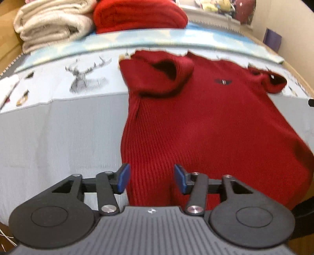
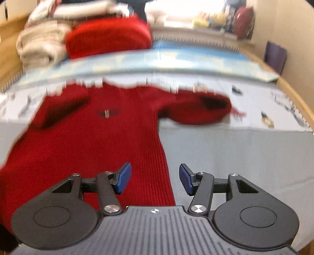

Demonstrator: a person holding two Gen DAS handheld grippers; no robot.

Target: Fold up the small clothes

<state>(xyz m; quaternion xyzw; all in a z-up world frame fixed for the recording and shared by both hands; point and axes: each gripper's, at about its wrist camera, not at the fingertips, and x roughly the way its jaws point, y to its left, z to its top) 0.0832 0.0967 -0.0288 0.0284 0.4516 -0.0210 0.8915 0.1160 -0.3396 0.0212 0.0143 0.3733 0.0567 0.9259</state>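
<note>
A small red knit sweater (image 1: 196, 121) lies flat on the table, front up, with a dark chest logo (image 1: 222, 81). Its left sleeve (image 1: 157, 76) is folded in over the chest and its right sleeve (image 2: 198, 109) sticks out sideways. My left gripper (image 1: 152, 178) is open and empty over the sweater's lower left hem. My right gripper (image 2: 155, 179) is open and empty over the lower right hem edge of the sweater (image 2: 94, 137). The right wrist view is motion-blurred.
A grey cloth (image 1: 58, 137) covers the table, with a pale printed cloth showing a deer (image 1: 86, 78) further back. Folded cream clothes (image 1: 51, 25) and a folded red garment (image 1: 137, 15) are stacked at the back left. Wooden edges border the table.
</note>
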